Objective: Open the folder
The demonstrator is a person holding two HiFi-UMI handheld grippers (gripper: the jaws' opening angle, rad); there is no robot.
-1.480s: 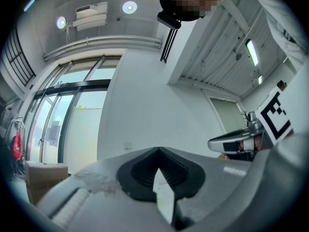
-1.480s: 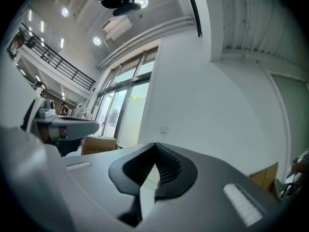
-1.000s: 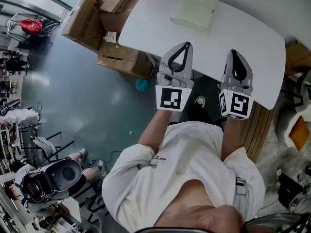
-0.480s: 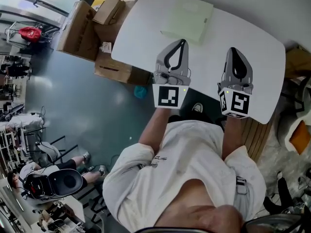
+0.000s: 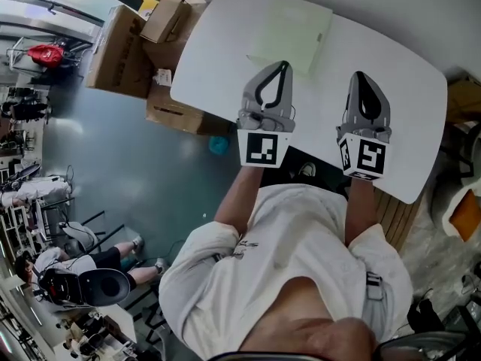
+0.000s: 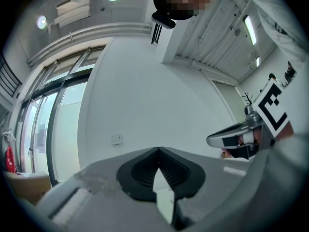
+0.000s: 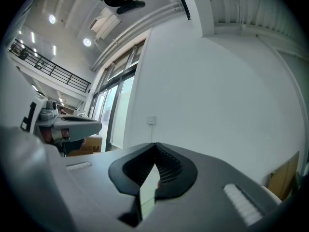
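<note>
A pale green folder (image 5: 290,30) lies closed and flat at the far side of the white table (image 5: 218,59). My left gripper (image 5: 281,66) hangs over the table just short of the folder's near edge, jaws shut with nothing between them. My right gripper (image 5: 361,77) is beside it to the right, over bare table, also shut and empty. In the left gripper view my left gripper (image 6: 158,150) points level at a white wall, with the right gripper (image 6: 251,134) at the picture's right. In the right gripper view my right gripper (image 7: 155,145) faces the same wall; the folder is hidden in both gripper views.
Cardboard boxes (image 5: 128,43) are stacked on the floor by the table's left end. A wooden pallet (image 5: 398,209) lies at the right below the table's near corner. The person's torso fills the lower middle of the head view. People and chairs are far left.
Both grippers have moved forward over the table toward the folder, side by side. Their jaws stayed shut. The folder has not moved on the table.
</note>
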